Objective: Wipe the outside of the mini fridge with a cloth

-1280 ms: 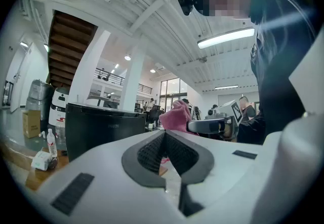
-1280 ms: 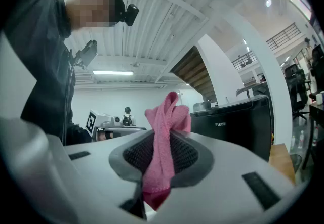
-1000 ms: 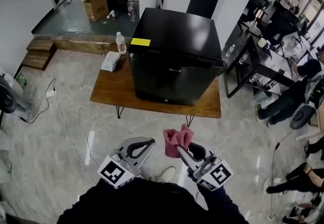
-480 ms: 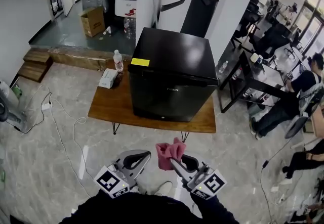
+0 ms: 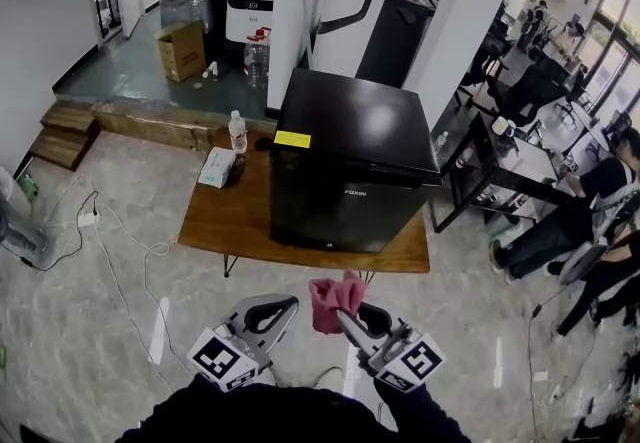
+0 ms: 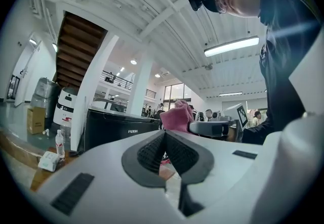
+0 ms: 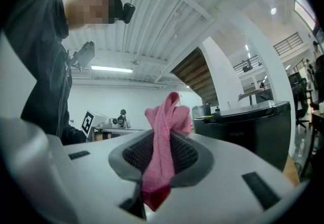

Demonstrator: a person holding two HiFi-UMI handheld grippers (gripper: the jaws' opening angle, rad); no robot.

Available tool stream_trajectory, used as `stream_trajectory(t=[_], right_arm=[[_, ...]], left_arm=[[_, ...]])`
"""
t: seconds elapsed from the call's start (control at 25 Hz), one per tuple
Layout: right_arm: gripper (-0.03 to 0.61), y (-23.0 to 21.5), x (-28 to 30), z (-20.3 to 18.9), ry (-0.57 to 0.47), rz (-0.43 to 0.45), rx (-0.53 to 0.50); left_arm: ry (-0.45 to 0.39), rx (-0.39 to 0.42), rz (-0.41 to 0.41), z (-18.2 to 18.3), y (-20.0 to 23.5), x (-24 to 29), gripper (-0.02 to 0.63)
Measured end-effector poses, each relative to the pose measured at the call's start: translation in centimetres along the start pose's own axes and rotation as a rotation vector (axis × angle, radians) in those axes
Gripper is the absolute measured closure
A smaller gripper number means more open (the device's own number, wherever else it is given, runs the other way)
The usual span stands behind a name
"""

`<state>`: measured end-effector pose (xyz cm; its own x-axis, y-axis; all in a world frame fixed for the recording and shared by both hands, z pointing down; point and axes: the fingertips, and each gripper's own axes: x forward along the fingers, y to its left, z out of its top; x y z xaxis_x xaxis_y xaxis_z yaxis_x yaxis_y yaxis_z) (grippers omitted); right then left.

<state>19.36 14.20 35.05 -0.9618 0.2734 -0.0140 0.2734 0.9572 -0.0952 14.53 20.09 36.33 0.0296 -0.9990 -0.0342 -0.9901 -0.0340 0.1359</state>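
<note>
cloth (image 5: 333, 296), pink and soft, sits pinched in the closed jaws of the right hand-held gripper (image 5: 350, 319), with a bunched fold standing above the pads and a short tail hanging below. it looks light and limp, so it will likely flop over unless pressed flat against a surface; a hold near its middle leaves enough free to wipe with. the mini fridge (image 5: 350, 161), black, glossy and rigid, stands well apart at twelve o'clock on the wooden table (image 5: 225, 221), with a yellow label (image 5: 292, 139) on its top. the left hand-held gripper (image 5: 268, 311), at nine o'clock of the right one, has its jaws together on nothing.
</note>
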Motion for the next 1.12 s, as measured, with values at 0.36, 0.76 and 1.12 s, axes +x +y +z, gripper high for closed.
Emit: stream_trajectory(t=[0.36,0.76,1.12], right_arm=[[0.489,-3.3,2.3,0.3,0.008,-0.041,0.005],[0.491,-16.5,3.5,7.1,-0.046,0.046,-0.054],[0.491,-27.8,7.9,15.0,0.03,0.15,-0.21]], left_arm=[[0.014,0.007,-0.038,2.0,3.5,2.6,0.607],[-0.022,0.054,0.024,7.5,8.1,14.9,0.607],[-0.002,0.181,0.167,15.4,14.4,23.9,0.607]])
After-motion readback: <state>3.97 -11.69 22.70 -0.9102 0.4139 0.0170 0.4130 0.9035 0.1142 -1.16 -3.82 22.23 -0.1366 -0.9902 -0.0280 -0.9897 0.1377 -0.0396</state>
